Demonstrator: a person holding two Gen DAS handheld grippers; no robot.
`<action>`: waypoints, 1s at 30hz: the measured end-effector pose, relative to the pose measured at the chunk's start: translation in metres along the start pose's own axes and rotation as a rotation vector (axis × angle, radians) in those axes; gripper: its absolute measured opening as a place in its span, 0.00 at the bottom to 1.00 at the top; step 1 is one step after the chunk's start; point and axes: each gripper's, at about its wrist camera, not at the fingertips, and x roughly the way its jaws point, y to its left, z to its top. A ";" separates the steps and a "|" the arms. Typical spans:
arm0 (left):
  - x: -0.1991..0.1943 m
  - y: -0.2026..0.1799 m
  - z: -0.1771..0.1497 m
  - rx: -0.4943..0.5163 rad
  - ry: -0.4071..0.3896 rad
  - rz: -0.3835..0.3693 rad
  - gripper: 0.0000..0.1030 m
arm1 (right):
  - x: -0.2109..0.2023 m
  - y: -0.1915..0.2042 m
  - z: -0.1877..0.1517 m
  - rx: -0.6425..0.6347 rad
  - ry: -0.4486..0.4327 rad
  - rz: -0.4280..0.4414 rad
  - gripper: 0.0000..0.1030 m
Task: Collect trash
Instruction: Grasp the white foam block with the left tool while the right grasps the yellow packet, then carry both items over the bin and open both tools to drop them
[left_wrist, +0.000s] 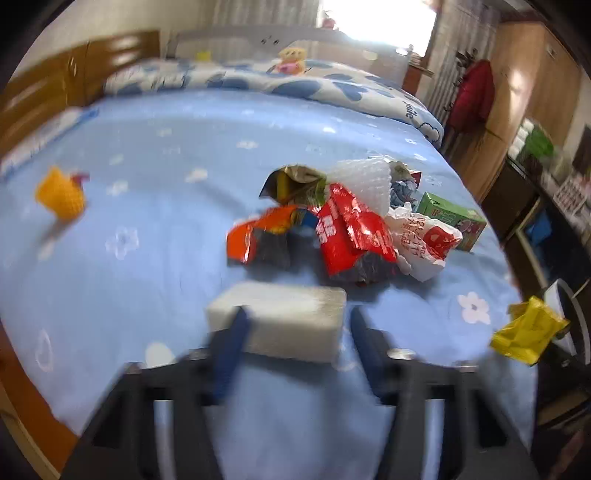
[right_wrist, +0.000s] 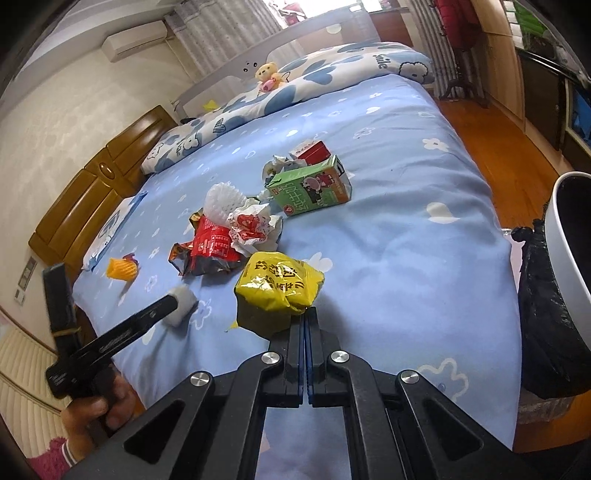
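Trash lies on a blue flowered bed (right_wrist: 406, 221). My right gripper (right_wrist: 306, 314) is shut on a yellow wrapper (right_wrist: 279, 286) and holds it above the bed; the wrapper also shows in the left wrist view (left_wrist: 528, 330). My left gripper (left_wrist: 295, 321) has its jaws around a white foam block (left_wrist: 280, 319), also visible in the right wrist view (right_wrist: 181, 304). Ahead lies a pile: red wrappers (left_wrist: 351, 232), an orange wrapper (left_wrist: 255, 236), a white bag (left_wrist: 424, 240), white foam net (left_wrist: 364, 179) and a green carton (left_wrist: 452, 219). A yellow foam net (left_wrist: 61, 194) lies apart at the left.
A white bin with a black liner (right_wrist: 554, 288) stands beside the bed at the right. A folded blue-and-white duvet (right_wrist: 295, 85) with a plush toy (right_wrist: 269, 79) lies at the far side. The wooden headboard (right_wrist: 96, 195) is at the left, cabinets at the right.
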 end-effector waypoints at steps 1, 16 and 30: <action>0.000 -0.005 -0.001 0.021 -0.010 0.010 0.42 | -0.001 -0.001 0.000 -0.003 -0.001 -0.001 0.00; -0.053 -0.025 -0.040 0.074 -0.069 -0.084 0.17 | -0.026 -0.021 -0.007 -0.003 -0.028 0.026 0.00; -0.070 -0.145 -0.037 0.341 -0.087 -0.322 0.16 | -0.095 -0.082 -0.008 0.084 -0.122 -0.080 0.00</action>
